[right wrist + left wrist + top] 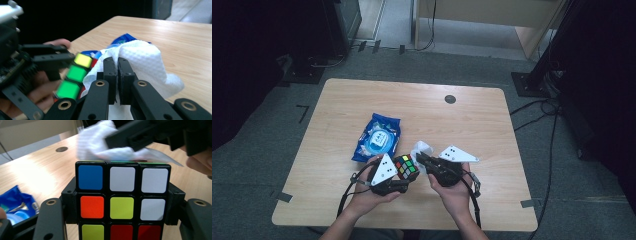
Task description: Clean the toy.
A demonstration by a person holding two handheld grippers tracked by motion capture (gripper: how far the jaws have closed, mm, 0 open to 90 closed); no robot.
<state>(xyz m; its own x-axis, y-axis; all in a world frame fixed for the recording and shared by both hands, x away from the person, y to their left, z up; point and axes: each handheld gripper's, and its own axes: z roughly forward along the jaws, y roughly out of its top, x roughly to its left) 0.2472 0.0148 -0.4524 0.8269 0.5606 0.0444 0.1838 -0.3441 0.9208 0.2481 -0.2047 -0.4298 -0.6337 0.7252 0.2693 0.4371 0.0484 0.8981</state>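
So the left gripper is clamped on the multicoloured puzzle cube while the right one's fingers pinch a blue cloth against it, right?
Not quite: the cloth is a white wipe, as the right gripper view shows. The left gripper does clamp the multicoloured puzzle cube, and the right gripper pinches the wipe.

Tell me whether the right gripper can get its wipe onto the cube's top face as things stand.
Probably yes: the right gripper, shut on the white wipe, sits right beside the Rubik's cube clamped in the left gripper, with nothing between them.

We see a blue wipes packet lying on the wooden table, perhaps opened, near a round grommet.
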